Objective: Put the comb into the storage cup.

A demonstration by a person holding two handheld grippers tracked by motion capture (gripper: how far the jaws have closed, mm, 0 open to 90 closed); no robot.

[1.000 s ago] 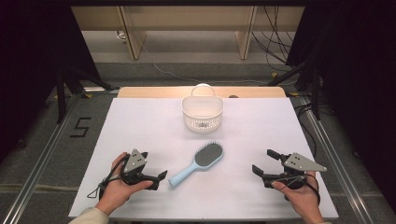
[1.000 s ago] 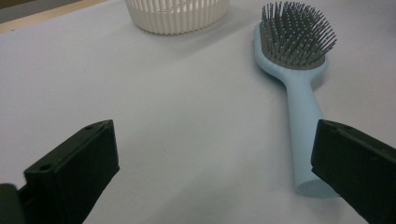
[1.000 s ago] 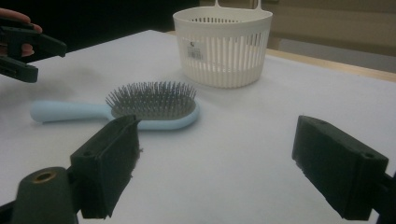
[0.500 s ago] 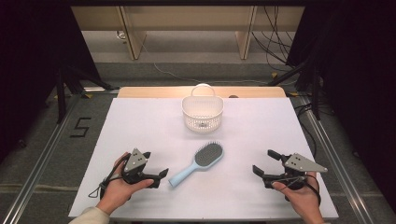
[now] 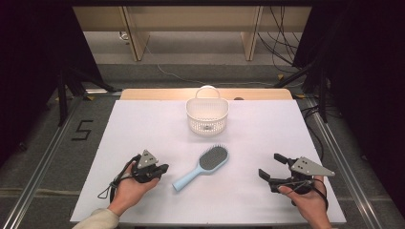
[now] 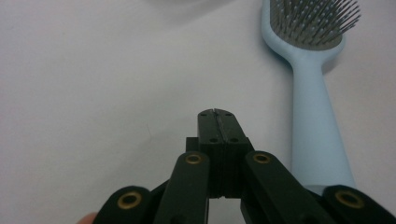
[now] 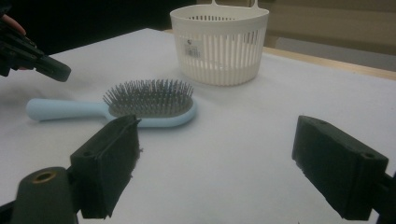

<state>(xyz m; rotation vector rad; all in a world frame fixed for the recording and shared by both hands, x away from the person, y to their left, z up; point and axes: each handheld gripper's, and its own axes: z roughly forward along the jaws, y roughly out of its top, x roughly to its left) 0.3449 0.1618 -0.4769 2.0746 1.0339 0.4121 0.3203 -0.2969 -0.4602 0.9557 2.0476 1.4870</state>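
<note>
A light blue hairbrush [image 5: 203, 166] with grey bristles lies bristles-up near the middle of the white table, handle toward the left hand. My left gripper [image 5: 165, 168] rests on the table just left of the handle end; in the left gripper view its jaws [image 6: 218, 114] have just closed and meet with nothing between them, the brush handle [image 6: 313, 116] lying beside them on the right. My right gripper [image 5: 269, 165] sits at the front right, open and empty. In the right gripper view [image 7: 215, 158] it faces the brush [image 7: 149, 100].
A white slatted basket [image 5: 207, 114] with a loop handle stands behind the brush, near the table's far edge; it is also in the right gripper view [image 7: 219, 44]. The white sheet [image 5: 143, 129] covers the table; a wooden strip [image 5: 157, 94] runs along the back.
The left gripper's jaws, open a second ago, have closed on nothing. Both hands, the brush and the basket have kept their places.
</note>
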